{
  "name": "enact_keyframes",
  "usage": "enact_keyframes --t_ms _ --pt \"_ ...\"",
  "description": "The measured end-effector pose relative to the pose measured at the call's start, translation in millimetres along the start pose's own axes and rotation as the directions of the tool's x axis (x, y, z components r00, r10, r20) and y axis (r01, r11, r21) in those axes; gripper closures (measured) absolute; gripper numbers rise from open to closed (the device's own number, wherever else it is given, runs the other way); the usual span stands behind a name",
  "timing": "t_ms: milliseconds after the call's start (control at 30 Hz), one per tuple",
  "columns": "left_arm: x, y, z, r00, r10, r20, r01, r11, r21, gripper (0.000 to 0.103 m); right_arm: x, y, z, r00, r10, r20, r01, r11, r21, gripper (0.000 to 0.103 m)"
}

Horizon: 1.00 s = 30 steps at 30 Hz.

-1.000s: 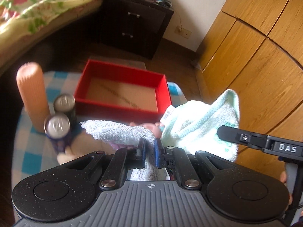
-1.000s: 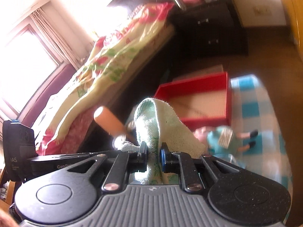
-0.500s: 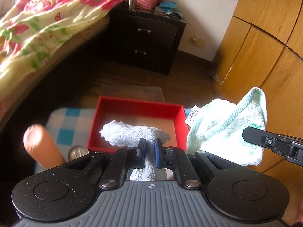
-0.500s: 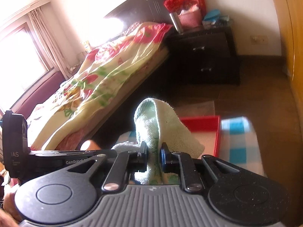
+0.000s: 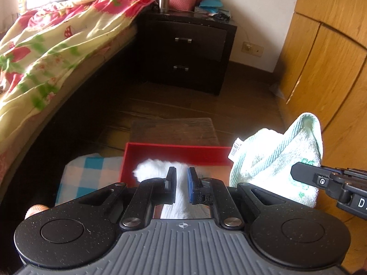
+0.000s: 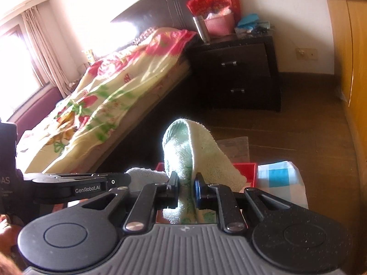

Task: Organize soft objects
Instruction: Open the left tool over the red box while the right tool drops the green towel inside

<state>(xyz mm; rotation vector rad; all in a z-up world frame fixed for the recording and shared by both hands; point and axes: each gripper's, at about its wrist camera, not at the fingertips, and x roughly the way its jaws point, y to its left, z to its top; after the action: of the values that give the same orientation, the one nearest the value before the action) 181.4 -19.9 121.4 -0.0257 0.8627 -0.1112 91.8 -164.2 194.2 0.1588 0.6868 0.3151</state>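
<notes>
L gripper (image 5: 182, 184): jaws nearly together, clamped on a white towel (image 5: 156, 170) that bulges up between & ahead of the pads. The towel hangs above the red box (image 5: 174, 153), over its near-left part; box floor mostly hidden behind cloth.

R gripper (image 6: 186, 189): jaws pinched tight on a pale green towel (image 6: 195, 151), folded over the pads & standing up in a hump. In the L wrist view the same green towel (image 5: 279, 158) sits off the box's right edge, white tag at its upper left, with the R gripper's black body (image 5: 332, 183) just in front of it.

Red box rests on the blue-check cloth (image 5: 89, 171) covering the surface; box is toward the far edge. Cloth shows to the box's left, and in the R view to its right (image 6: 278, 174). Orange rounded thing (image 5: 35, 208) pokes up at near-left, mostly hidden by gripper body.

Behind: bed w/ floral quilt (image 5: 52, 43) along left, dark nightstand (image 5: 190, 52), wood wardrobe doors (image 5: 325, 64) on right.
</notes>
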Motion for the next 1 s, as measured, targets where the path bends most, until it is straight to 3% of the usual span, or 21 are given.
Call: enact_keyframes --t_ms 167,533,567,667,767,867,1000 --pt "25 6 3 0.999 0.032 -0.026 -0.032 0.999 -0.007 0.096 31 -9 4 0.999 -0.035 -0.022 0.035 0.999 0.009 0.103" --pt "65 18 -11 0.994 0.025 -0.103 -0.027 0.999 -0.022 0.092 100 -16 4 0.991 -0.105 -0.086 0.105 0.994 -0.004 0.103" --pt "67 17 -14 0.993 0.016 -0.113 -0.019 1.0 -0.021 0.091 106 -17 2 0.989 -0.103 -0.102 0.104 0.995 -0.002 0.1" --pt "71 13 -23 0.992 0.001 -0.13 -0.002 1.0 -0.012 0.088 119 -20 -7 0.977 -0.127 -0.173 0.125 0.992 -0.022 0.044" --pt "72 11 -32 0.988 -0.028 -0.151 0.026 0.999 -0.019 0.088 120 -19 -19 0.966 -0.144 -0.213 0.135 0.989 -0.058 0.041" --pt "69 7 -44 0.985 -0.035 -0.168 0.032 0.999 -0.022 0.092 115 -12 -37 0.955 -0.105 -0.278 0.08 0.992 -0.097 0.041" --pt "57 21 -59 0.982 -0.088 -0.166 0.074 0.993 -0.093 0.085 122 -7 -64 0.933 -0.121 -0.338 0.075 0.987 -0.145 0.041"
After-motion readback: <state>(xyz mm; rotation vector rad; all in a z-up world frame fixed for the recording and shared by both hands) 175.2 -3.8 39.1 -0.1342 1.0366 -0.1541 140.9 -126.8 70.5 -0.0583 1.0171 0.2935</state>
